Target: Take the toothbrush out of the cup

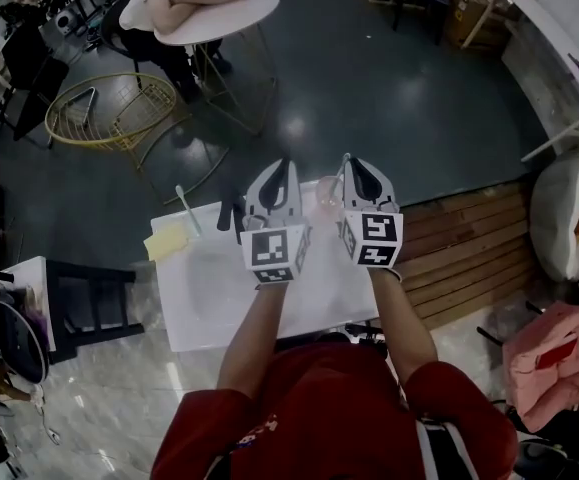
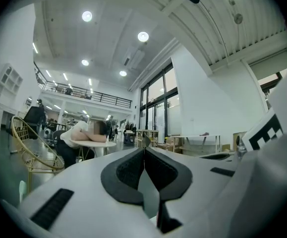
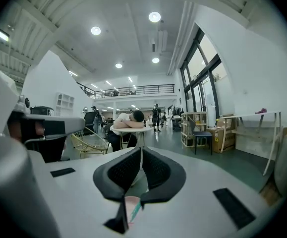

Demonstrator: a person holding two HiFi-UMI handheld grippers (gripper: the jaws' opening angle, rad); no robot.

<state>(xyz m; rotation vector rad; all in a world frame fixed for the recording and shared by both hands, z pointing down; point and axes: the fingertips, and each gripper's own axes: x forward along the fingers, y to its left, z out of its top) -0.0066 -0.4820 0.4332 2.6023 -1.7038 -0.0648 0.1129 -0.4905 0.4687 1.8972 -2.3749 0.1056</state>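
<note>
While right tongs (image 3: 141,152) closed, toothbrush (image 3: 135,210) in cup (image 3: 128,203) just beneath

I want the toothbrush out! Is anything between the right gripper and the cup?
Nothing visible does. The cup, with the toothbrush in it, sits just below the right gripper, whose jaws are shut.

Left tongs (image 1: 287,163): white plastic shell, matt, smooth.
Right tongs (image 1: 347,160): same white matt plastic; black pads (image 3: 125,170) with a rough, dimpled face.
Counter (image 1: 209,308): white top, smooth, faint sheen.
Cup (image 1: 326,196): translucent pinkish plastic.
Floor (image 1: 399,98): dark, polished, glossy under the lights.
Chair (image 1: 109,118): gold-toned metal wire.
Slatted platform (image 1: 469,253): bare wood, matt.
</note>
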